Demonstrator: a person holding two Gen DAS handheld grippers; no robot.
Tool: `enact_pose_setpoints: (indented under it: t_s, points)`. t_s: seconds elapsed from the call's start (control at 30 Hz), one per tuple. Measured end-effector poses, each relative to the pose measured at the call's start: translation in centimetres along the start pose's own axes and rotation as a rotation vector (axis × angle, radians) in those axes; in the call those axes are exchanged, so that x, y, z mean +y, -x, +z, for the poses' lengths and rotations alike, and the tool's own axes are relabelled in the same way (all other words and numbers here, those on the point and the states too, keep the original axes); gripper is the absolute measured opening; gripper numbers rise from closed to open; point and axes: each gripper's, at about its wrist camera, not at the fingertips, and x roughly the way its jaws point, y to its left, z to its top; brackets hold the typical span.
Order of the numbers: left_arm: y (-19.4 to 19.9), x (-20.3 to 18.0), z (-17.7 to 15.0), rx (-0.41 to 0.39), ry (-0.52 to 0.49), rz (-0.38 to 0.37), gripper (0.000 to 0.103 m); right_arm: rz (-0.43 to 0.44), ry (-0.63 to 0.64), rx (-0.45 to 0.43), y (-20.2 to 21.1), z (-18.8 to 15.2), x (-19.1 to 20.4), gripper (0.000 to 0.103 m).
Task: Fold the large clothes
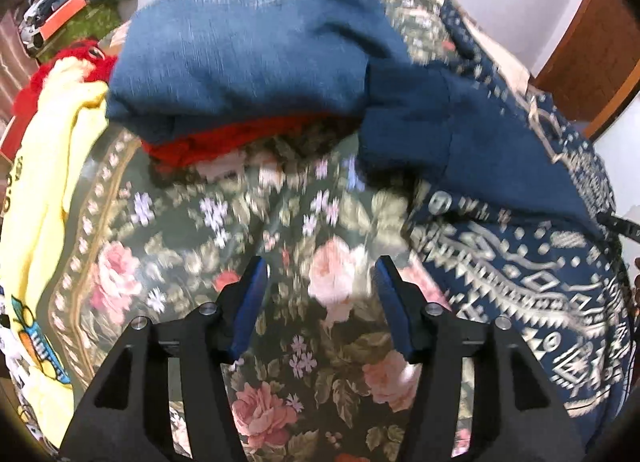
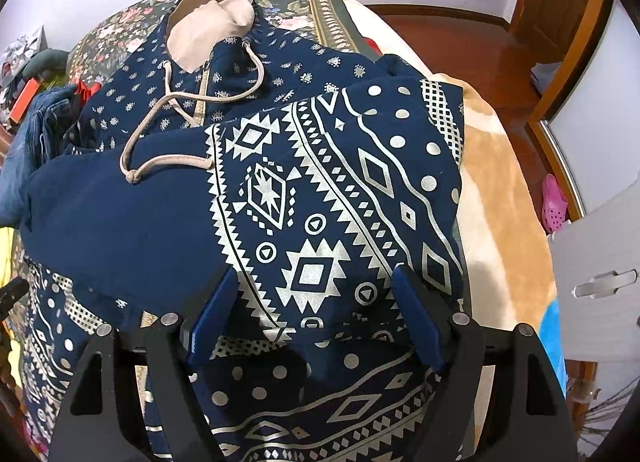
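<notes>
Hoodie (image 2: 320, 198) fabric, navy with a silver geometric print, fills the view under my right gripper (image 2: 318, 314). It lies on the bed, one patterned panel folded across its plain navy part, the beige-lined hood (image 2: 208, 30) at the far end and the beige drawstring (image 2: 168, 142) looping over the chest. My right jaws stand wide apart above the cloth, and I cannot tell whether the pads touch it; nothing is pinched between them.

My left gripper (image 1: 322, 302) is released too, its blue pads (image 1: 252, 302) spread with only the floral bedspread (image 1: 280, 230) showing between them. This view is blurred. The hoody's printed edge (image 1: 520, 282) lies just to the right of my left fingers, apart from them. Farther back on the bedspread, a pair of blue jeans (image 1: 240, 54) rests on top of something red (image 1: 188, 146), and a yellow garment (image 1: 48, 166) lies along the left edge. A beige blanket (image 2: 500, 182) runs beside the hoodie on its right side, with the wooden floor (image 2: 452, 46) beyond.
</notes>
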Motion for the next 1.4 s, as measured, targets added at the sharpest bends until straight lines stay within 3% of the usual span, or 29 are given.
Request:
enact_pose_setpoints:
  t_s: [0.17, 0.3, 0.43, 0.63, 0.8, 1.0, 1.13, 1.4]
  points:
    - [2.4, -2.0, 3.3, -0.091, -0.04, -0.042, 0.056, 0.044, -0.019, -0.062, 2.2, 2.3, 0.0, 0.076]
    - [3.0, -5.8, 7.6, -0.148, -0.09, -0.093, 0.057, 0.052, -0.013, -0.135, 4.2, 5.3, 0.5, 0.076]
    - [2.4, -8.7, 11.5, -0.143, -0.118, -0.163, 0.057, 0.069, -0.004, -0.194, 5.4, 8.4, 1.3, 0.076]
    - [0.2, -12.8, 16.4, -0.148, -0.193, -0.174, 0.057, 0.072, 0.028, -0.226, 4.8, 12.6, 3.0, 0.076]
    - [-3.7, -15.8, 20.3, -0.119, -0.244, -0.097, 0.058, 0.107, 0.012, -0.2, 2.1, 16.4, 3.4, 0.076]
    - [-8.2, -17.4, 23.2, -0.041, -0.198, -0.138, 0.058, 0.192, -0.178, -0.089, -3.2, 20.2, 1.8, 0.076]
    - [-10.2, -18.4, 24.5, -0.013, -0.176, -0.149, 0.058, 0.164, -0.219, -0.014, -7.0, 21.4, 1.7, 0.076]
    - [-15.6, -18.7, 26.2, 0.081, -0.106, -0.133, 0.058, 0.094, -0.152, 0.063, -12.1, 22.2, 3.4, 0.076]
